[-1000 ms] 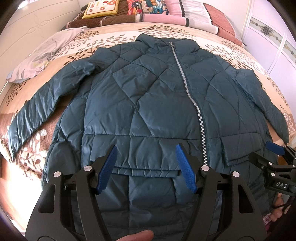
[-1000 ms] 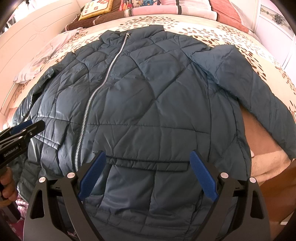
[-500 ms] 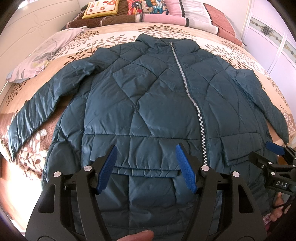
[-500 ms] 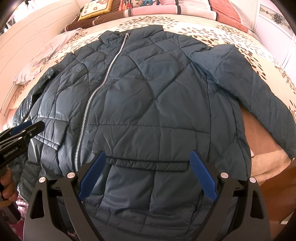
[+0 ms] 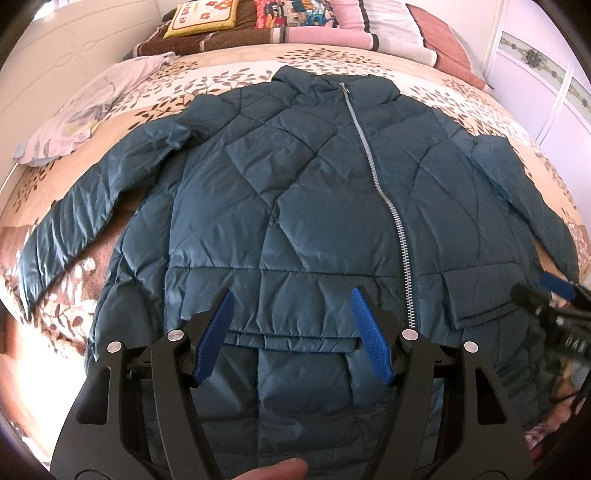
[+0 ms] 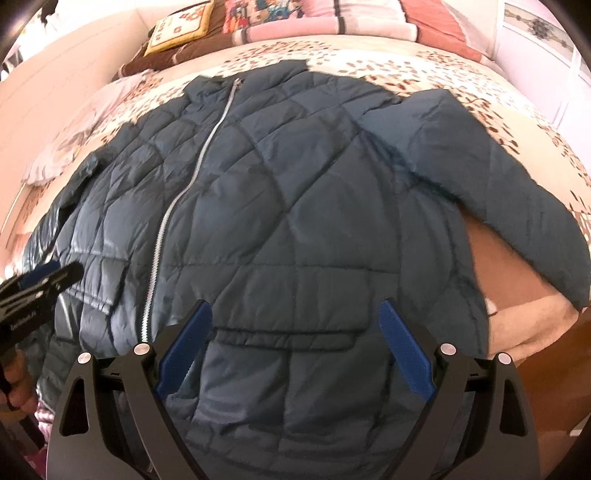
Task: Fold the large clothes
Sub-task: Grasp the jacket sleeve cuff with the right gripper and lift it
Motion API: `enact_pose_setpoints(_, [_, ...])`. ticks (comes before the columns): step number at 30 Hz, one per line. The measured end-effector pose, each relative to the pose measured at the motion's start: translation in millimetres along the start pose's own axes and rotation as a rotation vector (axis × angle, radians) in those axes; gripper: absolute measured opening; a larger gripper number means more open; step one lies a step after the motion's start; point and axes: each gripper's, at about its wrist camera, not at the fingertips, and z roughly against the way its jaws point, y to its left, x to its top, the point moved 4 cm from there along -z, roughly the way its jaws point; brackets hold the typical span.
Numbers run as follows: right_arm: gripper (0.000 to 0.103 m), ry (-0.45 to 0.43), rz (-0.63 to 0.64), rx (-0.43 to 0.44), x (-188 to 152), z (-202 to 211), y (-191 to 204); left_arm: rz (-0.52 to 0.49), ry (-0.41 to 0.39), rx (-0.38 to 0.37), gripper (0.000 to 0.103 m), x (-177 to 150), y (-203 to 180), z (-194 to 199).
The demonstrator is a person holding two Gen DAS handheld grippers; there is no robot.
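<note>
1. Left wrist view: a dark teal quilted jacket lies spread front-up on the bed, zipped shut, its collar at the far end toward the pillows.
2. The silver zipper runs from the jacket's collar down toward its near hem, slanting to the right of the picture.
3. 1 sleeve angles out from the jacket on the left of the picture; the other sleeve lies close along the jacket's right side.
4. The left gripper hangs over the jacket's lower front, above a pocket flap; its jaws stand wide apart with nothing between the blue pads, and whether they touch the fabric cannot be told.
5. A pale lilac garment lies on the bed beyond the jacket's left sleeve; patterned pillows are stacked beyond its collar.
6. The right gripper shows at the jacket's right edge.
7. Right wrist view, somewhat blurred: the jacket fills the frame, its zipper left of centre.
8. The right gripper hangs over another pocket flap on the jacket's lower front, jaws wide apart and holding nothing.
9. The left gripper shows at the jacket's left edge, with a hand below it.
</note>
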Motion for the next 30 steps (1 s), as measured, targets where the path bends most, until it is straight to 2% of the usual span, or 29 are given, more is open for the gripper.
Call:
enact_pose_setpoints(3, [0.089,-0.038,-0.059,-0.041,9.1,5.4,-23.2,-0.002,-0.001,0.003,0.066,1.2,-0.2,0.3])
enact_pose_setpoints(6, [0.089,-0.08,-0.171,-0.066,17.0,13.9,-62.2,-0.004,0.002,0.005,0.066,1.6,-0.6,1.1])
enact_pose_setpoints(12, [0.089,-0.135,-0.527,-0.065,10.6,18.9,-167.3,-0.01,-0.004,0.0,0.067,4.4,-3.1,2.1])
enact_pose_setpoints(14, [0.077,-0.133,-0.649,-0.039,2.6,15.8,-199.6,-0.014,-0.009,-0.005,0.067,5.9,-5.0,3.2])
enact_pose_setpoints(17, [0.069,-0.138,-0.809,0.013,-11.3,11.2,-239.2,-0.022,-0.01,-0.004,0.067,8.6,-8.7,3.1])
enact_pose_setpoints(24, [0.067,-0.168,-1.02,0.129,-31.1,3.4,-284.4,-0.028,0.001,0.0,0.067,14.9,-13.4,1.1])
enact_pose_setpoints(27, [0.063,-0.185,-1.07,0.145,-35.0,0.8,-296.7,-0.03,0.003,-0.002,0.067,16.7,-15.8,0.9])
enact_pose_setpoints(30, [0.062,-0.207,-1.085,0.108,-33.9,0.1,-308.6,-0.039,0.006,-0.002,0.067,16.8,-18.3,-0.2])
